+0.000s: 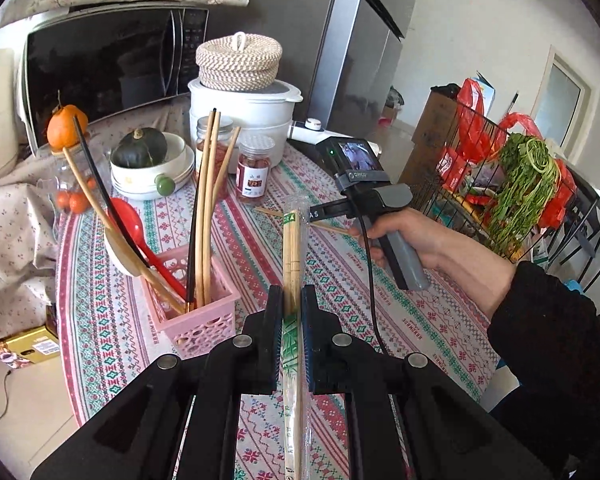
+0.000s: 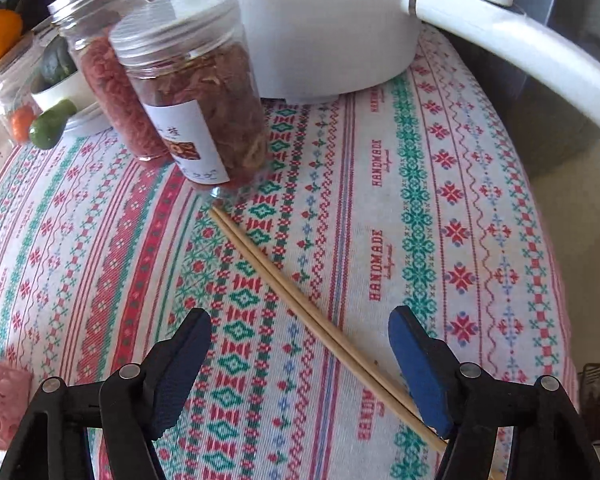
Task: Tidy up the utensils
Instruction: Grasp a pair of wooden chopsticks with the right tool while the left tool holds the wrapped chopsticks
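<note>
My left gripper is shut on a plastic-wrapped pack of bamboo chopsticks, held upright above the table, just right of the pink utensil basket. The basket holds several chopsticks, a wooden spoon and a red spoon. My right gripper is open and empty, low over the patterned tablecloth. A loose pair of bamboo chopsticks lies diagonally between its fingers, the near end passing under the right finger. The right gripper also shows in the left wrist view, held by a hand.
Two clear jars of dried food stand beyond the loose chopsticks. A white rice cooker sits behind them. A bowl with a green squash, an orange and a microwave are at the back left. A wire rack with greens stands right.
</note>
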`<state>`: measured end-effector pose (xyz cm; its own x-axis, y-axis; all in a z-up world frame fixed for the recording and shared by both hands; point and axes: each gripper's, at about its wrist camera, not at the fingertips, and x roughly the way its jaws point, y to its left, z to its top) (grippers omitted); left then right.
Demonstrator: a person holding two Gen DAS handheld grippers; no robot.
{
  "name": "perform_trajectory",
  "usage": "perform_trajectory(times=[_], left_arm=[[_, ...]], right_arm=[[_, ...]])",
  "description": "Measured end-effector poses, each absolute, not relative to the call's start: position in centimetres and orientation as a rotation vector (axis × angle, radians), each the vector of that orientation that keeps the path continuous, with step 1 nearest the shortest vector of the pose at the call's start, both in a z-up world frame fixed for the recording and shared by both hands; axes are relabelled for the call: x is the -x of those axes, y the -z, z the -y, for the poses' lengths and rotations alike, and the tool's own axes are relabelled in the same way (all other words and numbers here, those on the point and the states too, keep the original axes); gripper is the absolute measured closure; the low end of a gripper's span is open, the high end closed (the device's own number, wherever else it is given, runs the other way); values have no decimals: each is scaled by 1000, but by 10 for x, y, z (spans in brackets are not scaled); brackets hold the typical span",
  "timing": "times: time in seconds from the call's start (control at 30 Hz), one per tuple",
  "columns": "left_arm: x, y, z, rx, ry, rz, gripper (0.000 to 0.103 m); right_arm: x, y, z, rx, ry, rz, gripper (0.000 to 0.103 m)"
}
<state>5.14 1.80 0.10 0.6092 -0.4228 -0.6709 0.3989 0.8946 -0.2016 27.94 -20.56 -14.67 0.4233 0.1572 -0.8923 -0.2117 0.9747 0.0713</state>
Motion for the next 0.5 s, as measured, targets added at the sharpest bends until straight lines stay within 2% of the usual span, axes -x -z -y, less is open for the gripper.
perform_trajectory(times=[0.2, 0.3, 0.37, 0.5], left_arm=[[-55, 15, -21, 53, 475, -840, 94], [-56, 19, -20, 51, 467, -850, 94], [-57, 20, -20, 52, 460, -853, 94], [-57, 23, -20, 59, 453, -858, 94]], right_arm=[[-291, 162, 199, 98, -232, -1118, 36], [-290, 161, 197, 117, -192, -1112, 54], [-287, 160, 195, 122, -213, -1122, 74], [-270, 156, 194, 120, -237, -1182, 84]])
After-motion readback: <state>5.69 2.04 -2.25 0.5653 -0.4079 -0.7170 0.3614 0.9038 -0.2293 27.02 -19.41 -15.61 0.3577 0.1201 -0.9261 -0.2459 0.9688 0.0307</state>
